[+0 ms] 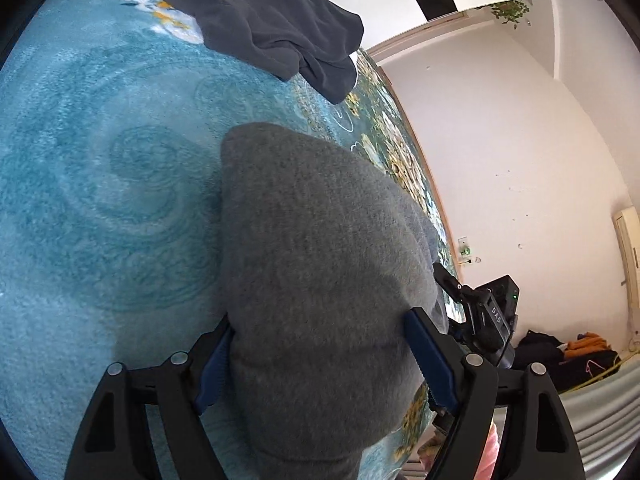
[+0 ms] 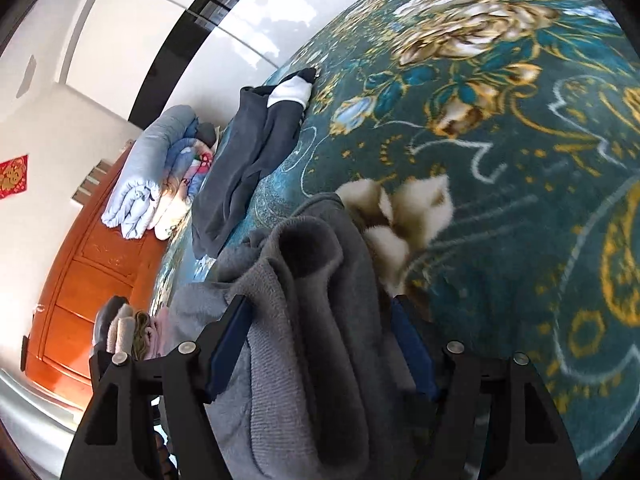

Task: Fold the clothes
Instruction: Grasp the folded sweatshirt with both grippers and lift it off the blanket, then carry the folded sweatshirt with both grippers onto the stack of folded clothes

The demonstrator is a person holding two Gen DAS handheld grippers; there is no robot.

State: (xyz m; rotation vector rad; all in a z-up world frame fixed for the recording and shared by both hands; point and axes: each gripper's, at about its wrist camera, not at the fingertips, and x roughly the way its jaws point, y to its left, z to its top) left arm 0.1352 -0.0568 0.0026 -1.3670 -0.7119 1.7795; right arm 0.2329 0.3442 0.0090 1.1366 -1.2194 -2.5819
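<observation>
Teal floral blanket point(image 1: 100, 200) covered the bed and carried everything. Largest garment: the grey fleece garment point(image 1: 316, 264), bunched and lifted off the blanket near its flowered border, held by both tools. A dark grey garment point(image 1: 260, 16) lay folded at the blanket's far edge, well apart from the held one. Beyond that edge, in the right wrist view, rolled quilts point(image 2: 152, 176) sat on an orange wooden cabinet point(image 2: 88, 280).

Left gripper point(image 1: 320, 360): jaws moderately wide, blue pads pressed against a thick wad of the fleece, holding it. Right gripper point(image 2: 320, 344): jaws likewise parted around several stacked layers of the same fleece, gripping them; a cream furry trim point(image 2: 400, 216) showed just past the fingertips.

Judgement: step in hand looked like carrying or laying a fold. To do it well, keep both grips level, draw the cloth taut between them, lower it flat onto open blanket, and release only once the layers rest aligned. Thick pile may spring back; press the crease.

Hard to make out: garment type, sleeves and hem were buried in the bunch. Whether the trim belonged to the fleece could not be told. The lower part of the garment was cut off by the frame. A small pile of clothes point(image 2: 124, 328) near the cabinet was partly hidden behind the right gripper.
</observation>
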